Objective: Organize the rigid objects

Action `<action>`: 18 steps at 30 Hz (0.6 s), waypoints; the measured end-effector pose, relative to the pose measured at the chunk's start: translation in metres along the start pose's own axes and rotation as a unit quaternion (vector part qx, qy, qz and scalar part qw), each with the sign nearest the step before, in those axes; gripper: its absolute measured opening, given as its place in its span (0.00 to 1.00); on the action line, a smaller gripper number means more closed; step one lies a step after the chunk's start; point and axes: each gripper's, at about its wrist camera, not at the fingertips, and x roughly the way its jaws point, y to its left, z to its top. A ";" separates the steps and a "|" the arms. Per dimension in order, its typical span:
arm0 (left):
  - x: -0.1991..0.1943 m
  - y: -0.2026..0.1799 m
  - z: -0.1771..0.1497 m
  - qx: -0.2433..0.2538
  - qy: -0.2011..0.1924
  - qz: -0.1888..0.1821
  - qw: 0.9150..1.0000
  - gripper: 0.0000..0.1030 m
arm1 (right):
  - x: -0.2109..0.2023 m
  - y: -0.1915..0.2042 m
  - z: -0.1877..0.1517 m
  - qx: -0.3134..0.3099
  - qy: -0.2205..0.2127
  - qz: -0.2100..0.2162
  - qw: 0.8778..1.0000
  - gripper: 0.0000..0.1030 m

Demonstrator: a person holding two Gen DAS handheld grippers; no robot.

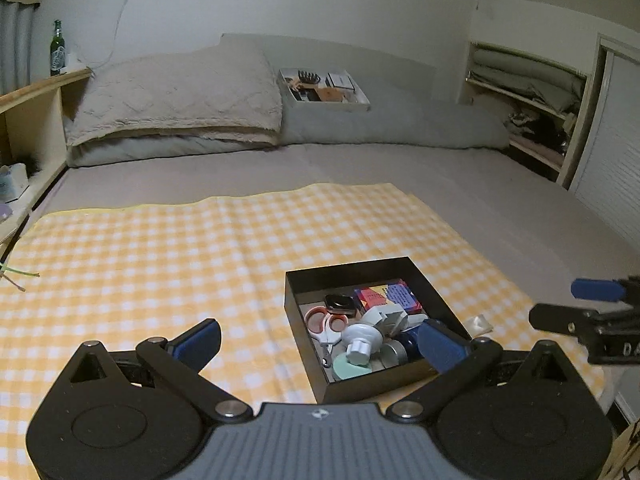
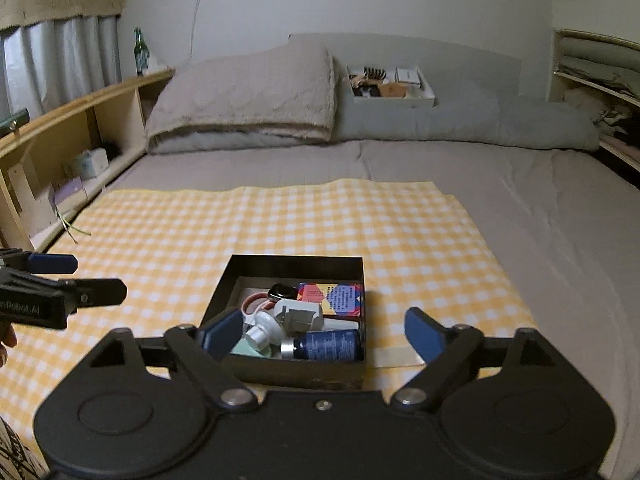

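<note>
A black open box (image 1: 434, 288) (image 2: 296, 370) sits on a yellow checked cloth (image 1: 160, 256) (image 2: 400, 232) on the bed. It holds orange-handled scissors (image 1: 326, 322), a colourful card box (image 1: 388, 296) (image 2: 332, 298), a white knob-like piece (image 1: 360, 340) (image 2: 264, 330), a dark blue bottle (image 2: 326, 344) and other small items. My left gripper (image 1: 320, 340) is open and empty, just in front of the box. My right gripper (image 2: 320, 336) is open and empty, its fingers either side of the box's near part. Each gripper shows in the other's view, the right one (image 1: 576, 304) and the left one (image 2: 80, 280).
A folded beige blanket (image 1: 180, 96) and grey bedding (image 1: 400, 128) lie at the bed's head, with a white tray of items (image 1: 324, 88) on them. A wooden shelf (image 2: 80, 136) runs along the left with a green bottle (image 1: 57, 48). Shelves stand at the right (image 1: 532, 112).
</note>
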 end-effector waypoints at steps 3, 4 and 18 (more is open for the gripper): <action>-0.009 0.002 -0.006 -0.007 -0.006 -0.005 1.000 1.00 | -0.009 0.005 -0.011 0.000 -0.020 -0.004 1.000 0.96; -0.011 0.002 -0.008 -0.008 -0.009 -0.006 1.000 1.00 | -0.012 0.007 -0.014 -0.002 -0.026 -0.006 1.000 0.98; -0.040 -0.012 -0.040 0.021 -0.045 0.022 0.999 1.00 | -0.029 0.020 -0.034 -0.015 -0.063 -0.028 0.997 1.00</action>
